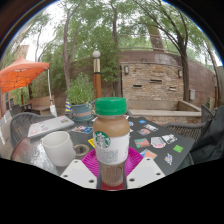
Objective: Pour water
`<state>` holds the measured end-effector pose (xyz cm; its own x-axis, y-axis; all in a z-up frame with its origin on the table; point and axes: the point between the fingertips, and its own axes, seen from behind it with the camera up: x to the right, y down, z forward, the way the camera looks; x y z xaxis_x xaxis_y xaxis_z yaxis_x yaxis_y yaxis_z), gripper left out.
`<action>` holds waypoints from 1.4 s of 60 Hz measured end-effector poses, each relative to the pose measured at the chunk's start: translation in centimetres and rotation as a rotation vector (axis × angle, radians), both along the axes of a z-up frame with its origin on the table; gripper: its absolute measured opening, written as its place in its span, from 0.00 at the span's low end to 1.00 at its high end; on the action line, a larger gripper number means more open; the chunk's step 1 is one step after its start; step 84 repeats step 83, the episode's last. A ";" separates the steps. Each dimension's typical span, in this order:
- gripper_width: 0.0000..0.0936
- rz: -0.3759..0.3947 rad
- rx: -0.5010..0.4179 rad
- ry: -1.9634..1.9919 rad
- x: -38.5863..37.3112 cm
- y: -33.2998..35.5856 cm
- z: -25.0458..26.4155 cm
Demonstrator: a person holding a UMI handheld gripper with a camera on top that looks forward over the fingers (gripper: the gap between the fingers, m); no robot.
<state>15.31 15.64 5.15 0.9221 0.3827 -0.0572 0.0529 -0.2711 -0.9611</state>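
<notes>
Closest to the lens, the gripper (112,176) has its two white fingers (78,176) angled in on either side of a bottle (111,140), with the magenta pads (93,163) showing at the bottle's base. Both fingers appear pressed against the bottle's lower part, so the claw is clenched on it. That bottle stands upright; it holds a brown drink, has a green cap (111,105) and bears a white label with a round green logo (108,143).

Just to the left of the bottle, and near it, a white cup (59,148) stands upright on the table (30,150); whether anything is in it cannot be told. Behind the bottle and to both sides, small coloured cards (152,143) lie flat on the table in green, pink, blue and yellow. Further left of the bottle, beyond the cup, lies a flat pale sheet or tray (48,126).

Behind the bottle, on its left, a potted green plant (80,100) stands at the table's far side. Further back to the left an orange umbrella (20,74) is open. Behind the bottle to the right stands a stone wall (150,85), with trees (110,30) above it all.
</notes>
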 end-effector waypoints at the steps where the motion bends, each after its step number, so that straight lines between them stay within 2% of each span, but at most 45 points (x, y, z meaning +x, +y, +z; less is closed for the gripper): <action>1: 0.31 0.010 -0.002 -0.004 -0.2 -0.1 -0.3; 7: 0.32 0.080 -0.034 -0.026 -1.2 -0.9 -1.2; 11: 0.34 0.097 -0.092 -0.056 -1.4 -1.3 -2.3; 26: 0.36 0.140 -0.098 -0.056 -1.5 -1.5 -2.5; 31: 0.44 0.151 -0.081 -0.072 -1.5 -1.8 -2.5; 38: 0.56 0.122 -0.098 -0.054 -0.8 -2.1 -2.5; 44: 0.84 0.094 -0.120 -0.088 0.4 -3.0 -2.5; 46: 0.90 0.082 -0.127 -0.088 0.7 -3.4 -2.2; 59: 0.88 -0.007 -0.225 -0.068 2.9 -9.1 0.8; 65: 0.89 -0.074 -0.232 -0.043 3.4 -12.4 4.0; 84: 0.89 -0.175 -0.250 -0.049 -0.9 -26.3 13.4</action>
